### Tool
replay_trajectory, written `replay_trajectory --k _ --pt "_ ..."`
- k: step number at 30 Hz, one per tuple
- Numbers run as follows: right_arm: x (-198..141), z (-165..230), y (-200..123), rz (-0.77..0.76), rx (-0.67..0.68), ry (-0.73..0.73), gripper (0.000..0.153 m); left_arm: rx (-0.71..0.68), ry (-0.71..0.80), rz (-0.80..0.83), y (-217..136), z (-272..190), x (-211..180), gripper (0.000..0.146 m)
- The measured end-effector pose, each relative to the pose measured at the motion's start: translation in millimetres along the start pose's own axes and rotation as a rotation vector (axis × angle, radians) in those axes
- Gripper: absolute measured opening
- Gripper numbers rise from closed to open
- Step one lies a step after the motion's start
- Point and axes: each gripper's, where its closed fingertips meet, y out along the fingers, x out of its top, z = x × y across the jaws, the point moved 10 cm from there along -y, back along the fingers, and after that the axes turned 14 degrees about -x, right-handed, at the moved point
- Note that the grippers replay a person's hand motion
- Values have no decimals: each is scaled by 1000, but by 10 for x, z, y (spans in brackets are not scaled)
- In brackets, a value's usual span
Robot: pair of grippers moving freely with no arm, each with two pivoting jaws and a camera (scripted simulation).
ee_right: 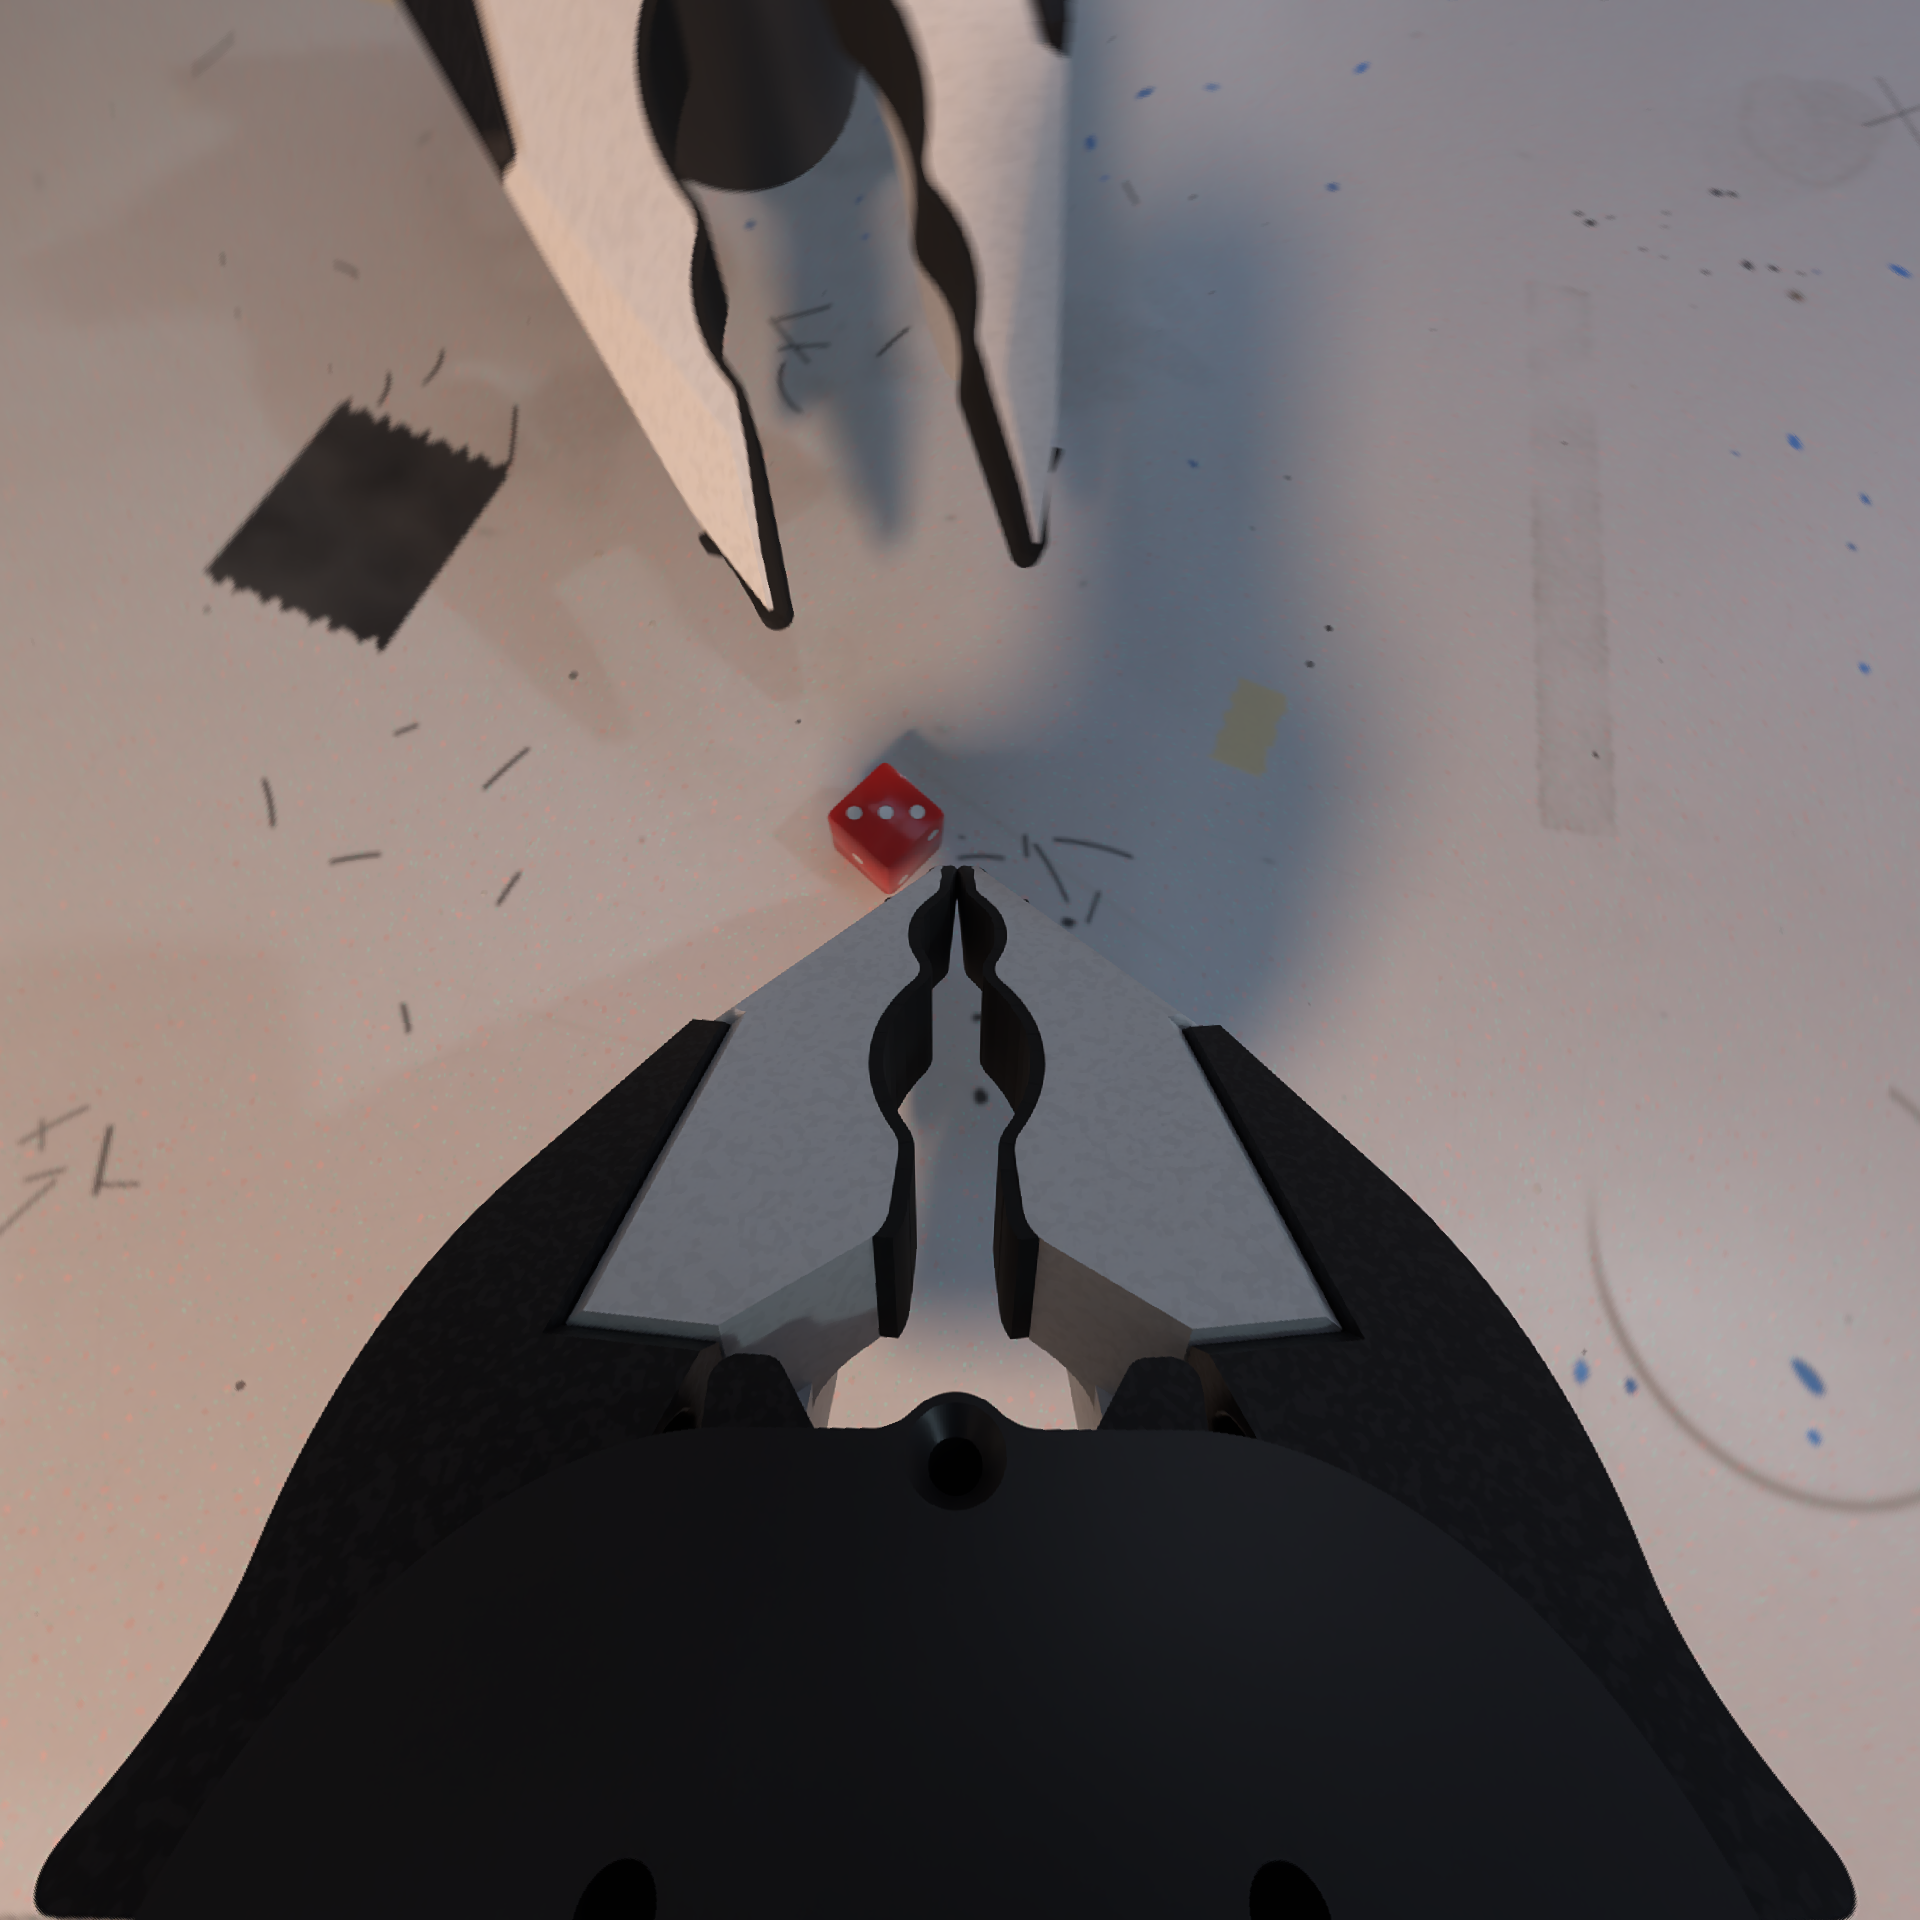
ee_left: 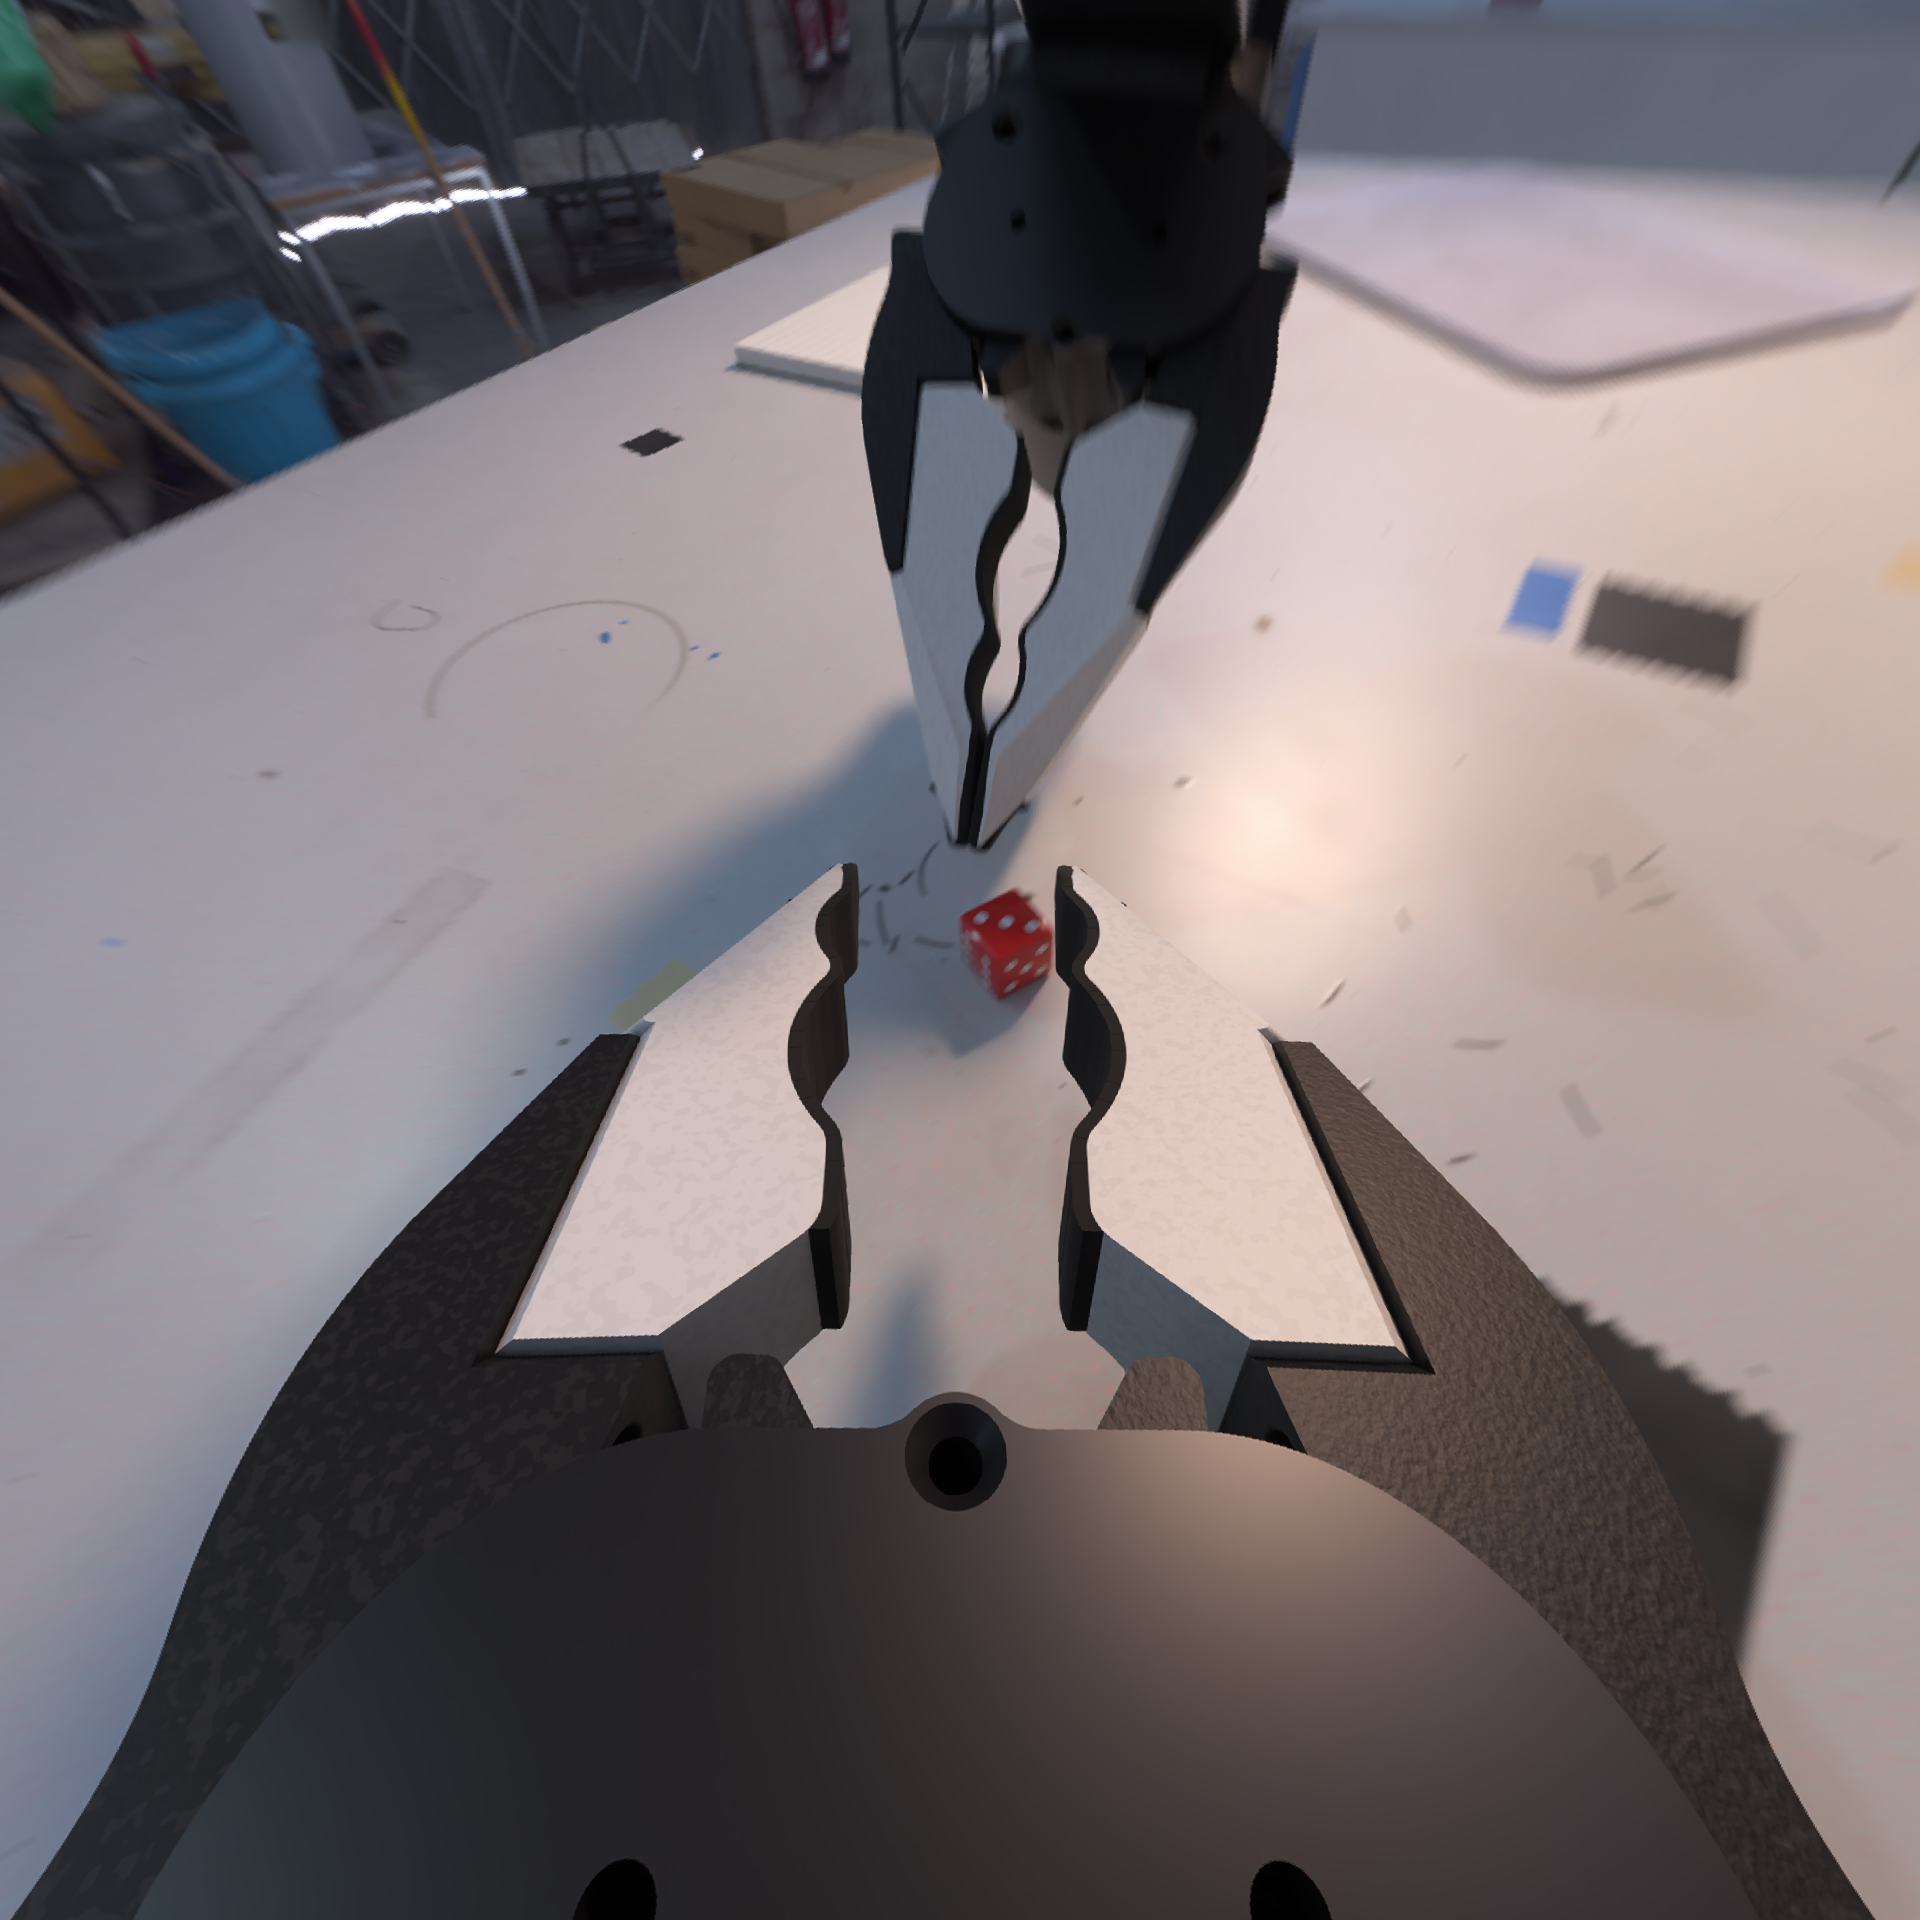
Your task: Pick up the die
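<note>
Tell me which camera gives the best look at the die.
The left wrist view. There the die sits sharp and unobstructed on the table, between the fingertips of the open left gripper, with two pip faces showing. The right wrist view also shows it, but the shut right gripper covers its near corner.

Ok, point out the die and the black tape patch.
small red die with white pips (ee_right: 885, 826), right wrist view, on its top face.
black jagged-edged tape patch (ee_right: 358, 525), right wrist view, on its middle.

Workshop: scuffed worktable (ee_left: 312, 831), cardboard boxes (ee_left: 769, 197), blue barrel (ee_left: 218, 374).
</note>
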Motion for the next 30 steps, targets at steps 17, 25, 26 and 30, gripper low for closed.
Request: replay_trajectory --k 17,25,26,30 --pt "223 513 -37 84 -508 149 21 385 -51 -16 -388 161 -101 22" --pt "194 633 56 153 -510 315 28 330 -62 60 -569 263 -207 35" --pt "168 653 82 149 -523 334 29 334 -66 59 -580 266 -213 35" --pt "154 688 124 176 -547 379 38 344 -71 72 -575 266 -223 34"
